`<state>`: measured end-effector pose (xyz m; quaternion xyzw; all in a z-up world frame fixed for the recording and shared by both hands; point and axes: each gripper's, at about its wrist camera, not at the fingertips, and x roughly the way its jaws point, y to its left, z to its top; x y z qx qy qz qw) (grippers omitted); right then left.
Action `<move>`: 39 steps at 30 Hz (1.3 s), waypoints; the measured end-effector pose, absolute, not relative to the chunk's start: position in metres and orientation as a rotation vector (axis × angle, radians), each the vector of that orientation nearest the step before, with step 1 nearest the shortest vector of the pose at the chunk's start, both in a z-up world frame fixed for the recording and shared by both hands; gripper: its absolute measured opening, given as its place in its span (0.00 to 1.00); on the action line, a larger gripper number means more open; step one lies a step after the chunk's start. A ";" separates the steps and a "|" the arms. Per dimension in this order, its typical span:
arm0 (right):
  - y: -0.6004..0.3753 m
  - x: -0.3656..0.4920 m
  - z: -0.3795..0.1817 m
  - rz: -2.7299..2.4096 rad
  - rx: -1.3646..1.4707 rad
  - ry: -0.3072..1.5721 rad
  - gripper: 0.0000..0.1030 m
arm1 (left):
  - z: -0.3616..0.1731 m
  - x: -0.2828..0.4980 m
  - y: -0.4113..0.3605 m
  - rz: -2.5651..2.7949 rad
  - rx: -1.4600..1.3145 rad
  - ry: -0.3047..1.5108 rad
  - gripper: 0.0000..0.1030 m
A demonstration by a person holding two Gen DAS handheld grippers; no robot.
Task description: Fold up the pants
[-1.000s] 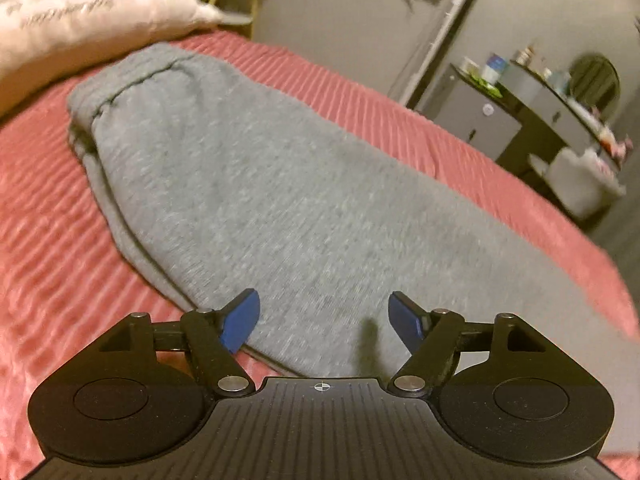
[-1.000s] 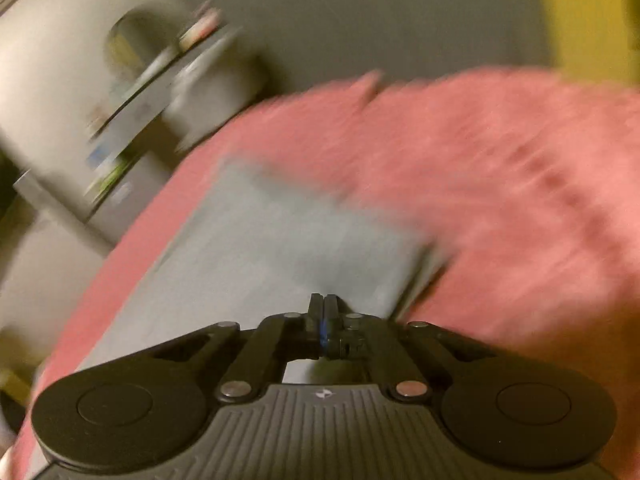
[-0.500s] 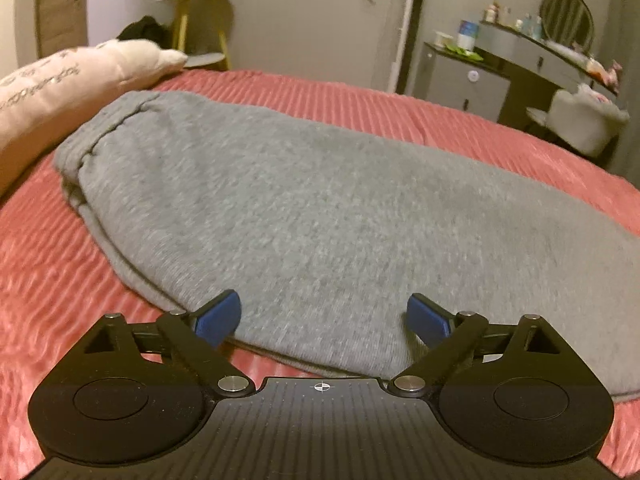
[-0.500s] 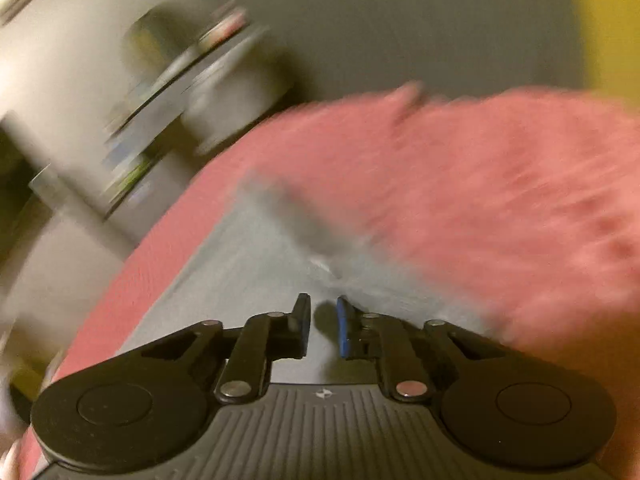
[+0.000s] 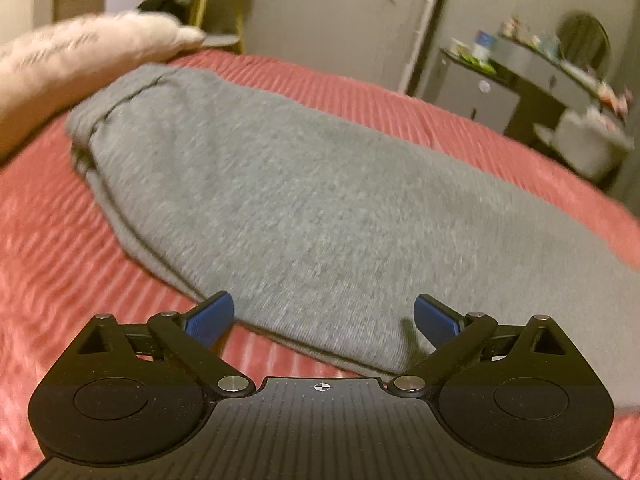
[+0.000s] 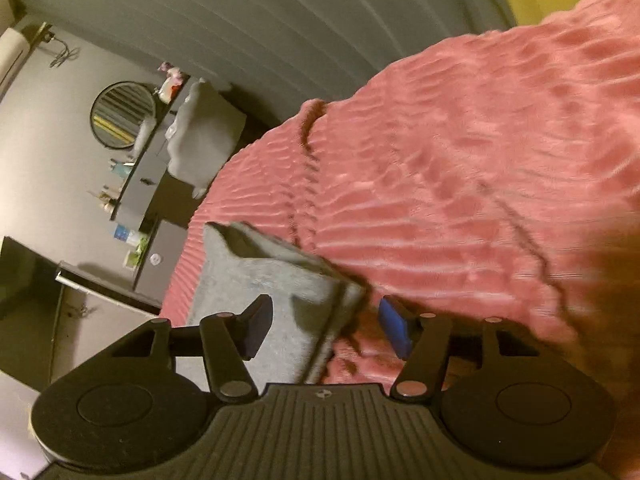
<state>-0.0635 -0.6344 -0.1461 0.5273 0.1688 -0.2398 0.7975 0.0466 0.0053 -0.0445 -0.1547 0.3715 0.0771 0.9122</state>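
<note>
Your left gripper (image 5: 323, 316) hovers with fingers spread wide over the near edge of the grey pants (image 5: 304, 200) lying flat on the red bed (image 5: 48, 264), while your right gripper (image 6: 326, 326) gapes around their hem corner.

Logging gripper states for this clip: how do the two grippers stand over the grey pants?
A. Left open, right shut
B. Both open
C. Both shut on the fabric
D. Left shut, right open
B: the left gripper and right gripper both show blue pads spread apart, gripping nothing of the pants.
</note>
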 end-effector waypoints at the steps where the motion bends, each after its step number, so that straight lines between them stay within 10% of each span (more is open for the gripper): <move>1: -0.634 -0.058 -0.148 -0.511 1.125 0.376 0.59 | -0.045 0.046 0.009 0.163 -0.354 0.769 0.98; 4: -0.638 -0.048 -0.151 -0.506 1.138 0.382 0.55 | -0.048 0.045 0.016 0.184 -0.429 0.781 0.98; 8: -0.637 -0.048 -0.145 -0.491 1.130 0.362 0.20 | -0.046 0.045 0.012 0.177 -0.409 0.779 0.98; 39: -0.516 0.001 -0.024 -0.494 0.478 0.366 0.14 | -0.027 0.040 0.026 0.158 -0.531 0.763 0.98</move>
